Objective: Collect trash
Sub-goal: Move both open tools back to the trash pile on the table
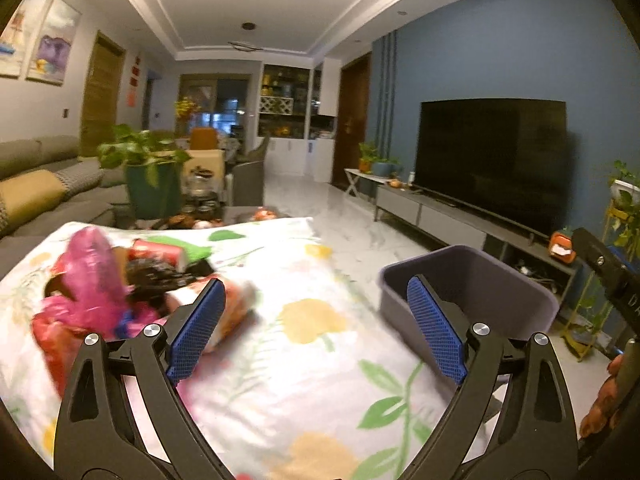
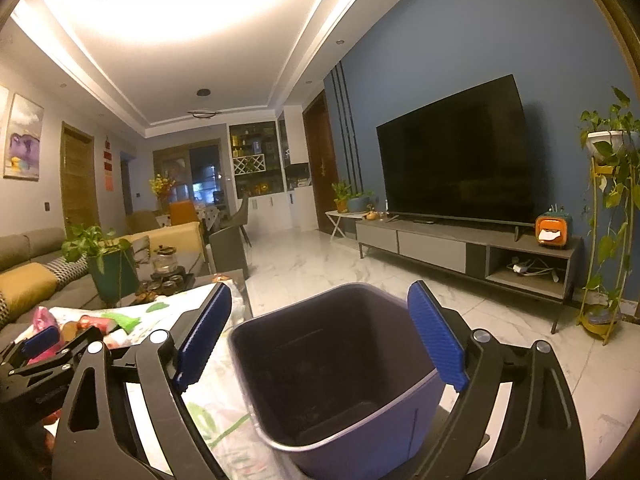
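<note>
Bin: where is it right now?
The bin stands off the right edge of the floral cloth. In the right wrist view it sits directly ahead of the open right gripper; in the left view it is at right, trash pile at left.

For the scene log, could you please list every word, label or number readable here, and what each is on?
"D": a white letter, cut off, on the right gripper's black body at the left wrist view's edge; nothing more is legible.
Red wall hangings by the wooden door: marks too small to read.
Red wrapper on the floral cloth: blurred, unreadable.
Bin: no label visible.
</note>
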### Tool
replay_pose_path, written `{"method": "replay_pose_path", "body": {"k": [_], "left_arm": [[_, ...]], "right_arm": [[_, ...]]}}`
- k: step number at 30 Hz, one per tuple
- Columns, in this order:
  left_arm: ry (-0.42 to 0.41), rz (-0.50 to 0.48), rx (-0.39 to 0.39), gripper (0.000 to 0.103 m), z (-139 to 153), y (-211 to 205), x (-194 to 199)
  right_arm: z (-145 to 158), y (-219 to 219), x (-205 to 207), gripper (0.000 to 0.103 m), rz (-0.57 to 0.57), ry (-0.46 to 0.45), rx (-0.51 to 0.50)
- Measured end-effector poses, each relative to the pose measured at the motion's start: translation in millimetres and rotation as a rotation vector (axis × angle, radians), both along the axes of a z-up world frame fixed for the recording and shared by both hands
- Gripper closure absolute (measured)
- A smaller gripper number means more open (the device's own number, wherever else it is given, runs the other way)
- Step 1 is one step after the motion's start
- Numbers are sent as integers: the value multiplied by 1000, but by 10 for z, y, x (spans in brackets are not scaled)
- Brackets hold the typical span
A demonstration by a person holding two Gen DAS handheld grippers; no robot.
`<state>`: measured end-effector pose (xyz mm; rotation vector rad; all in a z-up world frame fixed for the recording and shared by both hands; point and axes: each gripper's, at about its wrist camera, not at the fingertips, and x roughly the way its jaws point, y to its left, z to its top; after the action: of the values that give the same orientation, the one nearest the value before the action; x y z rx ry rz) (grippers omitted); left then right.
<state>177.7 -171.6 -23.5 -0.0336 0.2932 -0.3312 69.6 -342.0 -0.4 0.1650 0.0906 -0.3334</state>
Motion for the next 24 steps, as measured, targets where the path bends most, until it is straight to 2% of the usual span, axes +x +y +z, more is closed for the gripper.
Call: {"method": "replay_pose_path", "body": {"k": [12,24], "left_arm": [[-12,178,22,12,-63,927,-270],[1,280,17,12,-285,1741,-384]], "right_arm": [[-102,482,26,16,122,19,15],[-209,1168,160,16,226,36,-1]]}}
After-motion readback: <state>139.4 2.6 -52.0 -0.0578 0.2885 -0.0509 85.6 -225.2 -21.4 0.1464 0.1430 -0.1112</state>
